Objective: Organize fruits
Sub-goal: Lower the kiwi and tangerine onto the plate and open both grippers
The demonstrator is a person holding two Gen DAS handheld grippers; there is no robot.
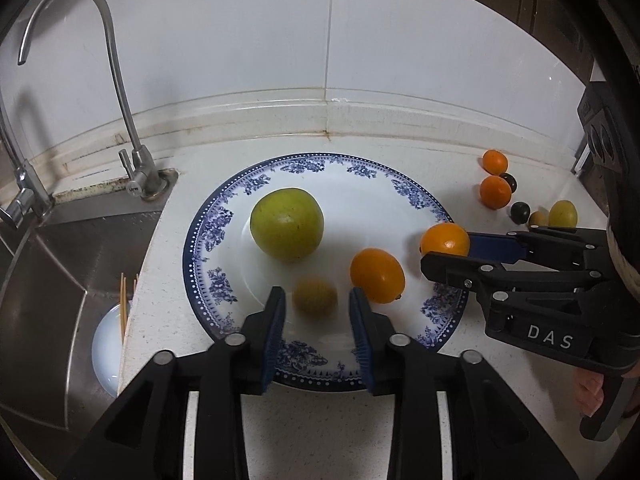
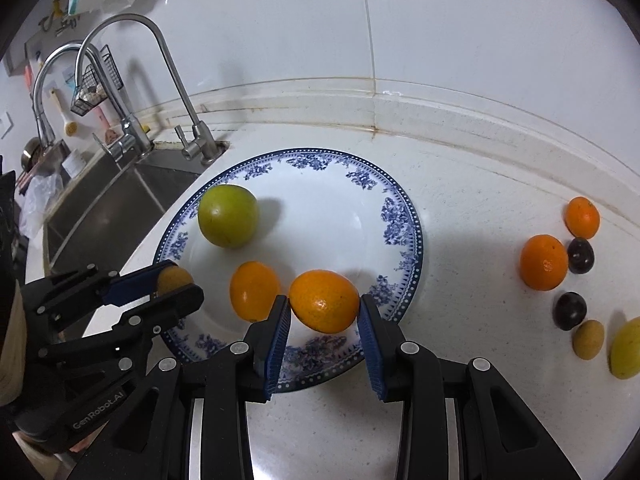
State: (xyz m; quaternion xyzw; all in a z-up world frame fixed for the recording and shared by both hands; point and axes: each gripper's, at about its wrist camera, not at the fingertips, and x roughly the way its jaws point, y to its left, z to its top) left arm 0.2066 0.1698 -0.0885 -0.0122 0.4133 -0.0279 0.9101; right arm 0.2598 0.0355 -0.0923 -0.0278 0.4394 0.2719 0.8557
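My left gripper [image 1: 317, 322] wide, small tan fruit [image 1: 314, 295] loose between pads; my right gripper [image 2: 324, 330] wide around orange [image 2: 324, 301] above plate [image 2: 404, 216] rim

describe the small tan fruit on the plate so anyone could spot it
Start at the blue-patterned plate beside the sink. On it lie a big green fruit, an orange, and the small tan fruit between the left gripper jaws; it is the smallest and dullest.

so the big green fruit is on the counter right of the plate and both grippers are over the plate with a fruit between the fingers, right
Not quite. The green fruit sits on the plate itself, near its left rim, as the right wrist view shows. The rest holds: the left gripper brackets a small brown fruit, the right gripper an orange.
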